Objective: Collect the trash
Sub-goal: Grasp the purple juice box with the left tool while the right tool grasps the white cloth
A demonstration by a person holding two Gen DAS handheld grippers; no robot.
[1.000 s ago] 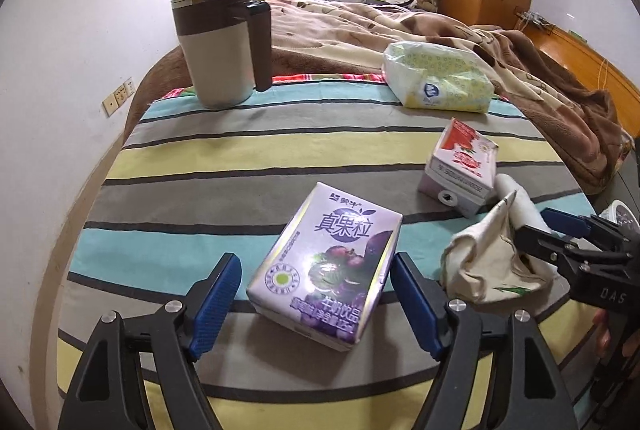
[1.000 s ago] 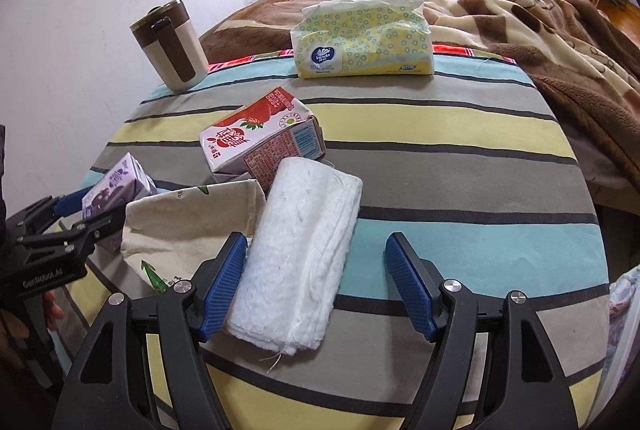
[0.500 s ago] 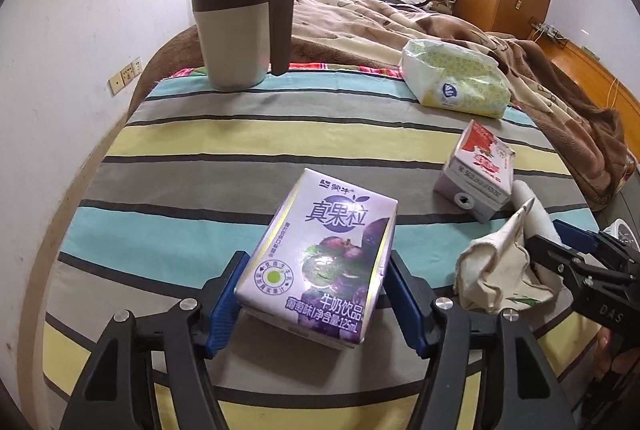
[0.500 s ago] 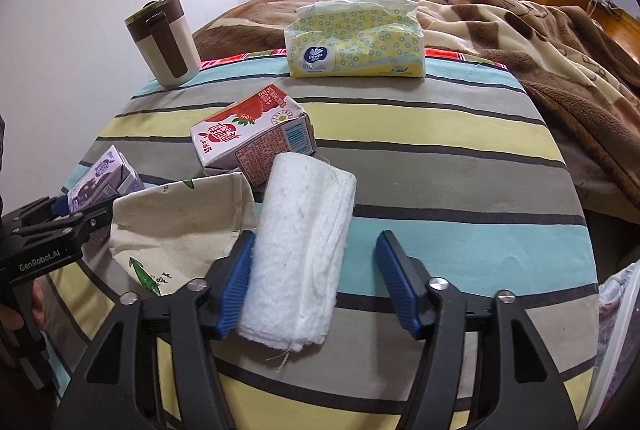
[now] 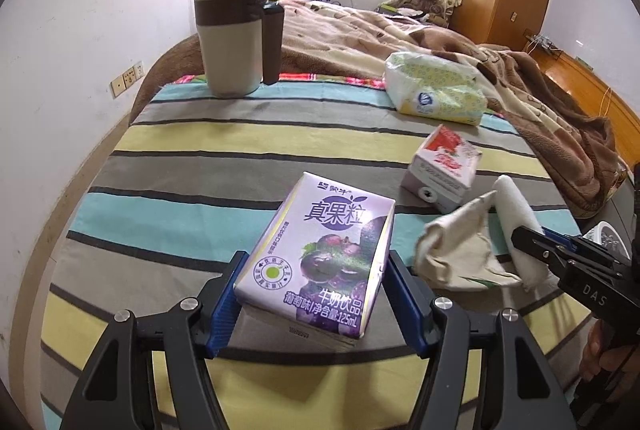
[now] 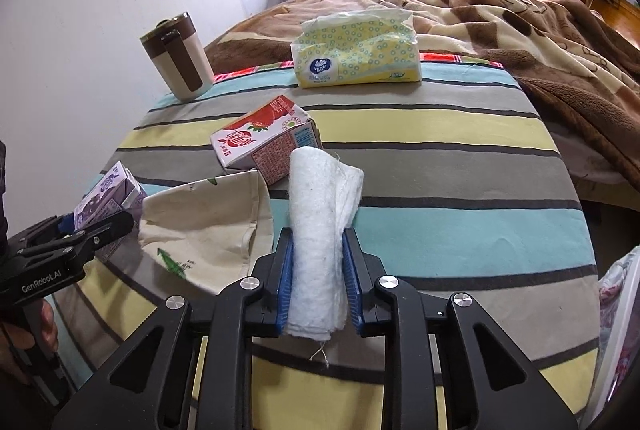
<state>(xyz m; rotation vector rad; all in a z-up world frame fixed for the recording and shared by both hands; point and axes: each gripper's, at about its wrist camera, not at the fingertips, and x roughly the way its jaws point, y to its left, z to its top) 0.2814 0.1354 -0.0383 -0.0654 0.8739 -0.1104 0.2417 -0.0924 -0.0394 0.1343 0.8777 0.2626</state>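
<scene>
**Both grippers now have hold of a piece of trash**

The purple drink carton (image 5: 320, 262) sits low in the centre of the left wrist view, tilted up off the striped cloth (image 5: 248, 146), with the left gripper (image 5: 316, 294) clamped on its two sides. A second ago those pads stood apart from the carton, which lay flat.

The white rolled towel (image 6: 320, 226) lies at the bottom centre of the right wrist view. The right gripper (image 6: 318, 282), wide open a second ago, has shut fully, pinching the roll's near end between its blue pads (image 6: 285, 282).

Both pickups therefore look made; lifting and carrying to a bin is probably what remains.

Just left of the towel lies a cream cloth bag (image 6: 204, 226), and beyond it the red strawberry carton (image 6: 264, 142), untouched. Further up stand the tissue pack (image 6: 356, 50) and, at upper left, the brown-and-cream mug (image 6: 176, 64).
</scene>
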